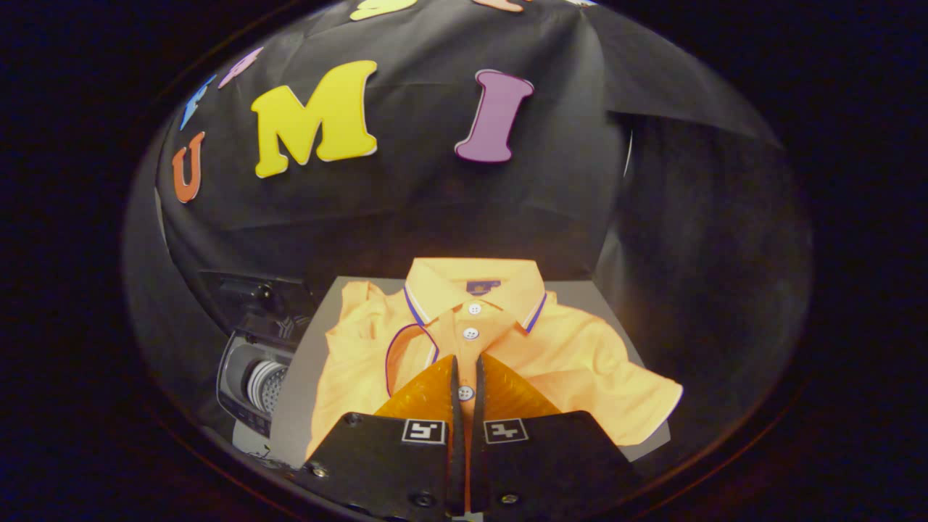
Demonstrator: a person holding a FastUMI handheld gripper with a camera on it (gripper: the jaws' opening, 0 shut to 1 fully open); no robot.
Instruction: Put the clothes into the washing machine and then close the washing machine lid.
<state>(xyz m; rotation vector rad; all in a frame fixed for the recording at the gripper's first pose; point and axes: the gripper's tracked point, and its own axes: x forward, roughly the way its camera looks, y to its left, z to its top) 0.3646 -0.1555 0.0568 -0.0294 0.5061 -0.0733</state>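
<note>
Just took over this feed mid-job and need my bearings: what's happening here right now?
A hand-held gripper hangs just over an orange polo shirt that lies spread on a grey table. Its fingers stand almost together over the button placket, with only a thin slit between them; whether they pinch any fabric cannot be told. Beside the table, a small washing machine sits with its lid up and its drum showing. The shirt is not yet in the machine, and the lid is not yet closed.
</note>
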